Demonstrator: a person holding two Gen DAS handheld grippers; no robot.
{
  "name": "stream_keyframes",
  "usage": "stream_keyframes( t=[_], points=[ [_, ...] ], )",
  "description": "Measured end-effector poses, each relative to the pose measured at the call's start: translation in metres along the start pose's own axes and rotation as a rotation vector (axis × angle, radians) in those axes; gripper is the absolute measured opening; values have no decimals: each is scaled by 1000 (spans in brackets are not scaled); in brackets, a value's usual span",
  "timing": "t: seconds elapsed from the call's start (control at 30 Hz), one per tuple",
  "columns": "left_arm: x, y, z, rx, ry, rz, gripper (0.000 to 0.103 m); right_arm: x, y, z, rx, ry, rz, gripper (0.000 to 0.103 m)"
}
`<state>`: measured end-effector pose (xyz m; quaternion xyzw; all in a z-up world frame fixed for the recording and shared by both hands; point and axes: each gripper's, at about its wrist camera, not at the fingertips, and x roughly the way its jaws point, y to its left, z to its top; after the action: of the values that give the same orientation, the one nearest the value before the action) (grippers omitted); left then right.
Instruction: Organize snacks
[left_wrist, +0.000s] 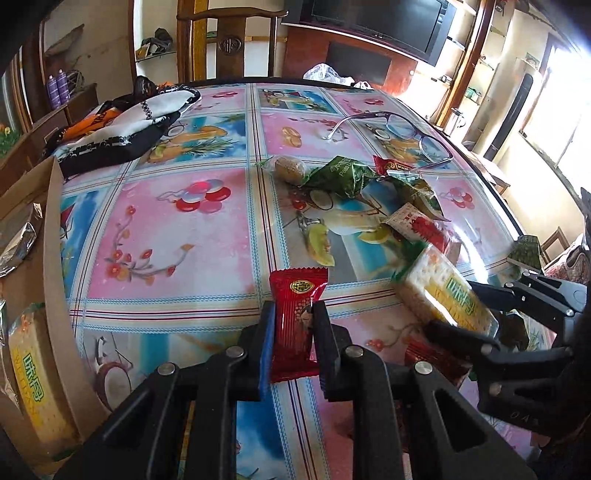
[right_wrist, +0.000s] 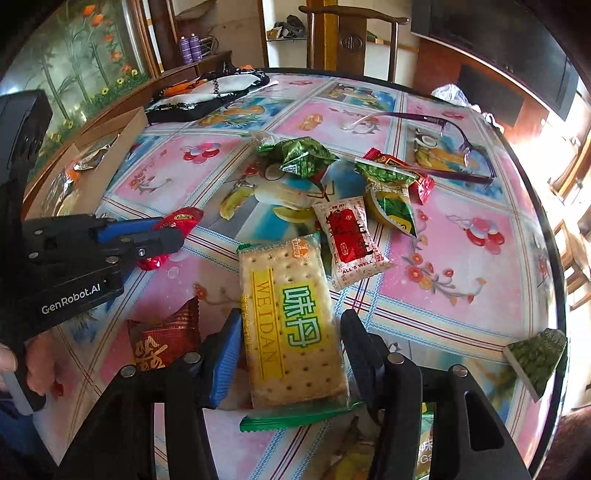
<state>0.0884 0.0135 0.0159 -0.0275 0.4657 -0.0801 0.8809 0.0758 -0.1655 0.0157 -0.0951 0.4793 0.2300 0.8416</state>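
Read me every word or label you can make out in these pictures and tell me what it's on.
"WEIDAN": cracker pack between the right gripper's fingers; its Chinese characters I won't transcribe.
"ALL'S WELL": white and red sachet.
"GenRobot.AI": left gripper body.
"Peas": green packet; the rest is blurred.
Red packet in the left gripper: logo too small to read.

Both wrist views are looking low and close across the table (left_wrist: 166, 221), facing the chair (left_wrist: 229, 40) at its far edge. The left view is sitting left of the right view; both are sharing the cracker packet (right_wrist: 291, 321).
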Motion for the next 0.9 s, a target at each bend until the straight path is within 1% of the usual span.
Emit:
stream_keyframes(
  t=[0.03, 0.1, 0.17, 0.23, 0.3, 0.4, 0.57, 0.67, 0.73, 0.9],
  points=[
    [0, -2, -1, 6, -4, 10, 17, 0, -2, 0, 7, -3, -4, 50],
    [0, -4, -1, 20, -10, 27, 17, -2, -8, 0, 47, -17, -9, 49],
    [-1, -2, -1, 8, -13, 12, 17, -6, -10, 3, 70, -41, -10, 49],
    [-5, 0, -1, 0, -28, 3, 17, -13, -17, 6, 118, -82, 4, 49],
    [-11, 1, 0, -6, -53, 2, 17, -21, -23, 7, 160, -117, 30, 49],
    [-20, -3, 0, 2, -98, 1, 17, -33, -28, 10, 203, -195, 54, 49],
    [-36, -8, 1, 20, -189, 21, 17, -46, -17, 11, 208, -292, 75, 49],
    [-42, -9, 1, 23, -222, 30, 17, -47, -8, 11, 212, -318, 89, 49],
    [-45, -9, 2, 24, -234, 36, 17, -43, 0, 10, 201, -311, 86, 49],
    [-44, -7, 2, 17, -230, 43, 17, -34, 15, 9, 163, -293, 72, 49]
  ],
)
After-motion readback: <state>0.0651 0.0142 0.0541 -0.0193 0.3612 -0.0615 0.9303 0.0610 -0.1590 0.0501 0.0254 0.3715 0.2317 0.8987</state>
